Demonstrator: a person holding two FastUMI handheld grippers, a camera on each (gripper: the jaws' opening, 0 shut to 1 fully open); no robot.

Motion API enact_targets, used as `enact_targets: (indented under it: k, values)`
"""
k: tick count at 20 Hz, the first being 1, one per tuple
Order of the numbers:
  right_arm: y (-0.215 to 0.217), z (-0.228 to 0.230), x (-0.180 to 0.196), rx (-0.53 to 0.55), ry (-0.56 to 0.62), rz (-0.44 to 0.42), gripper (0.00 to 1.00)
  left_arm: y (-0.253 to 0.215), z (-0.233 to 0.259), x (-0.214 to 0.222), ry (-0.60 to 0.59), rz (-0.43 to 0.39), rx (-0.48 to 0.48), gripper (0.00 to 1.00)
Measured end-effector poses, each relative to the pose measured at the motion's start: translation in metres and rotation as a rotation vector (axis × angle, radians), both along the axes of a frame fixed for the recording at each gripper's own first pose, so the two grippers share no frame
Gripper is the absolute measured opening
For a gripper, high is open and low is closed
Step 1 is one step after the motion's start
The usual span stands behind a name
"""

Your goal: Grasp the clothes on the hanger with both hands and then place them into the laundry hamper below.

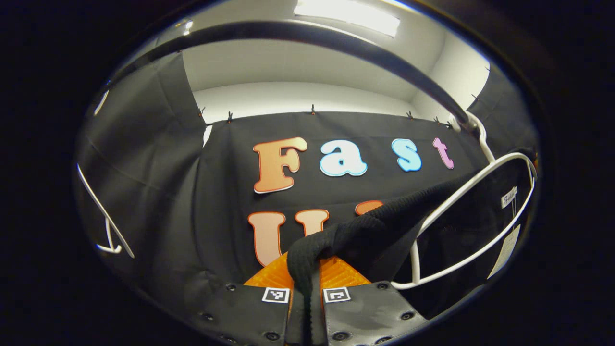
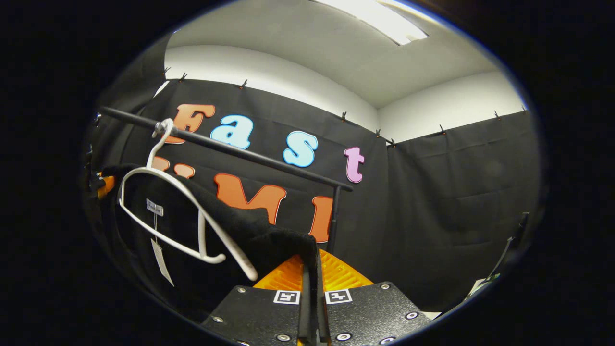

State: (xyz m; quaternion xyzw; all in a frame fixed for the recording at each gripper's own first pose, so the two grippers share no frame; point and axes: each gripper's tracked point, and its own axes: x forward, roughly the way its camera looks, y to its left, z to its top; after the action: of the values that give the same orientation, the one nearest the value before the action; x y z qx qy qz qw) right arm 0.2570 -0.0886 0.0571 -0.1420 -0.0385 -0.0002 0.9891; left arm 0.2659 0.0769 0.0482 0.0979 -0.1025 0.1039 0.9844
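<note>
**Both grippers clamping at shoulder height**

In the left gripper view, the left gripper [image 1: 306, 288] is pointing forward and slightly upward, its two orange fingers [image 1: 269, 276] pressing together with a fold of black garment [image 1: 336, 240] pinched between them; the fabric is bulging over the fingertips. In the right gripper view, the right gripper [image 2: 312, 283] is likewise tilting upward, its ribbed orange fingers [image 2: 338, 274] closing on a thin edge of the same garment, which is running down the narrow gap between the black finger mounts. At the far left edge of this view, an orange part of the other gripper is showing, too small to read its state.
</note>
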Motion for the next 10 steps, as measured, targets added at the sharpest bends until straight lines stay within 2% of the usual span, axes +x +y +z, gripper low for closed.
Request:
enact_targets:
  k: [5, 10]
  values:
    - [0.007, -0.029, -0.006, -0.054, 0.035, 0.005, 0.04, 0.01, -0.017, 0.001, 0.023, 0.021, 0.003, 0.12]
    - [0.017, -0.058, -0.017, -0.058, 0.084, 0.028, 0.05, 0.019, -0.039, -0.014, 0.057, 0.043, -0.011, 0.12]
